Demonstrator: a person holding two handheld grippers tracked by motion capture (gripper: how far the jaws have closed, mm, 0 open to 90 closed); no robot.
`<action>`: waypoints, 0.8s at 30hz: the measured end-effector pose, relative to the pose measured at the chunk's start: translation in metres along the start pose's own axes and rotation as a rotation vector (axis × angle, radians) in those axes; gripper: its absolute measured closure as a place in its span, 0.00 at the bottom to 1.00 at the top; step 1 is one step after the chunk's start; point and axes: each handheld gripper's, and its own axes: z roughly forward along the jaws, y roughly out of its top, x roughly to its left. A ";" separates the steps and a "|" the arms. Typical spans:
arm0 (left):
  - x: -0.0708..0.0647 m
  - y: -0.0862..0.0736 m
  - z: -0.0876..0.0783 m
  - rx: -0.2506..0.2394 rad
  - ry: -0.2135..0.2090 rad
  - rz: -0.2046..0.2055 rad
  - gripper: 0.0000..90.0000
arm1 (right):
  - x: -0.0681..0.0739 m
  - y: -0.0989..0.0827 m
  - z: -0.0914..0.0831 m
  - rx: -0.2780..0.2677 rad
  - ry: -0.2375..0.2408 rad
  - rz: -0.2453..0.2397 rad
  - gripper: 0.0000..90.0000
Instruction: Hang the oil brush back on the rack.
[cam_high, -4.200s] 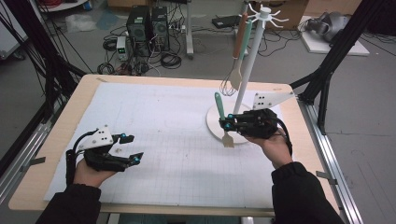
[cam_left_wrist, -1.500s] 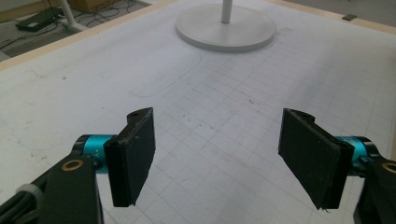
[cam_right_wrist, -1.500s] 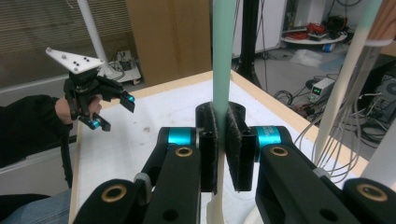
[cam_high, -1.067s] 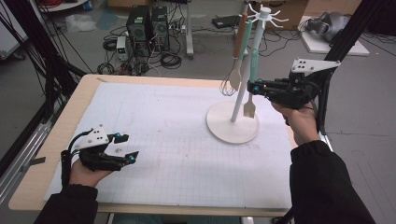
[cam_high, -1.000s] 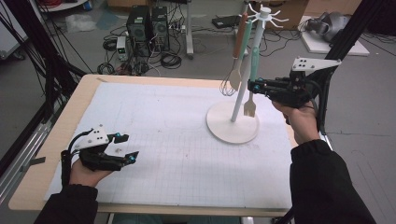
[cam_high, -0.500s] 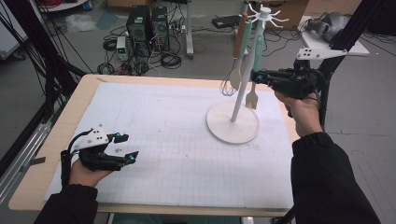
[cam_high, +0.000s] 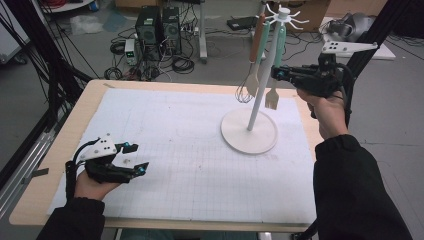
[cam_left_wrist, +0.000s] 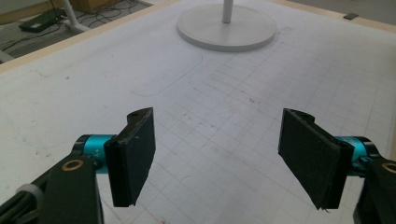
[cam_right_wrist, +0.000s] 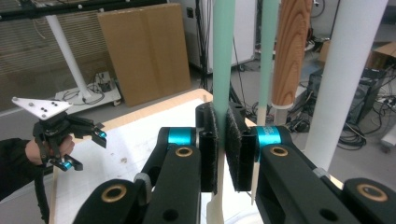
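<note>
Lifted from the stand's base, the mint-handled spatula now hangs high beside the white pole, its handle clamped between the pads of the right tool. That puts its top near the hooks of the utensil stand, so hanging it looks like the next step. The spatula has a pale green handle and a cream slotted blade below the tool. Resting low over the table, the left tool is wide and empty.
</note>
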 end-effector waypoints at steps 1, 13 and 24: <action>0.000 0.000 0.000 0.000 0.000 -0.001 0.31 | -0.001 0.000 0.001 0.004 -0.001 -0.002 0.94; 0.001 -0.001 0.000 -0.002 -0.004 -0.006 0.31 | -0.008 -0.002 0.001 0.010 -0.010 0.027 0.94; 0.001 -0.001 -0.001 -0.002 -0.005 -0.004 0.31 | -0.013 -0.004 0.003 0.020 -0.009 0.047 0.94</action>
